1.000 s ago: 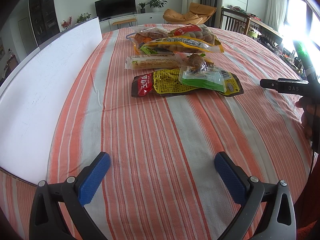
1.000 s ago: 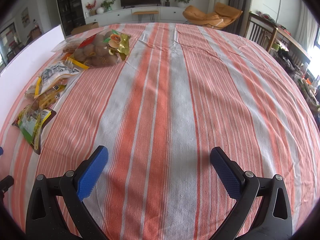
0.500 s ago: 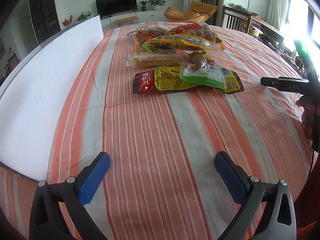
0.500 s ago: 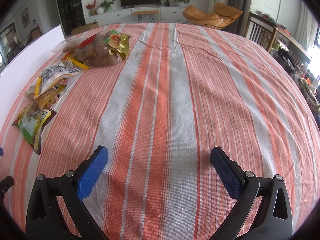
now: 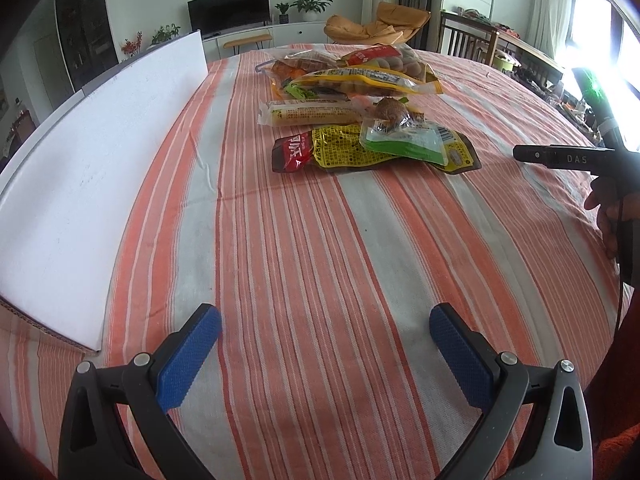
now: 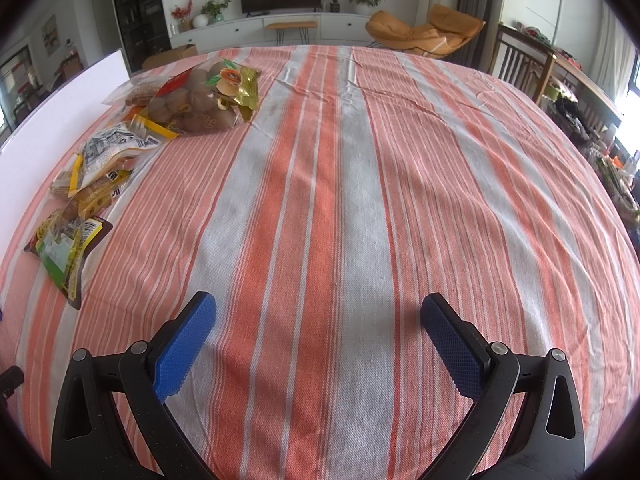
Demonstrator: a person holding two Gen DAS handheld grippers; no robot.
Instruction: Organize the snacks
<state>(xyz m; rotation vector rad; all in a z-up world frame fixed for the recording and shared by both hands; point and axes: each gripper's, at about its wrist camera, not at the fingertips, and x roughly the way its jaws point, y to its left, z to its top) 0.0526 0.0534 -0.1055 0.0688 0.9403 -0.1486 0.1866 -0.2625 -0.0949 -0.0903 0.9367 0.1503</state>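
Several snack packets lie in a loose pile on the striped tablecloth. Nearest in the left wrist view is a yellow and red packet [image 5: 340, 154] with a green and clear pouch [image 5: 404, 140] on top. Behind them lie a long pale packet [image 5: 308, 114], a yellow bag [image 5: 368, 80] and a bag of round brown snacks [image 5: 384, 58]. My left gripper [image 5: 325, 334] is open over bare cloth, well short of the pile. My right gripper [image 6: 318, 320] is open too, with the pile far to its left, where the brown snack bag [image 6: 200, 98] and the green pouch [image 6: 60, 252] show.
A white board [image 5: 92, 168] lies flat along the table's left side. The orange and grey striped tablecloth [image 6: 360, 200] covers the whole table. A hand [image 5: 612, 216] holds the other gripper's black body at the right edge of the left wrist view. Chairs stand beyond the far right edge.
The left wrist view has shifted slightly: the pile sits a little lower and the far room shows more. The right wrist view is unchanged. Both grippers stay open.
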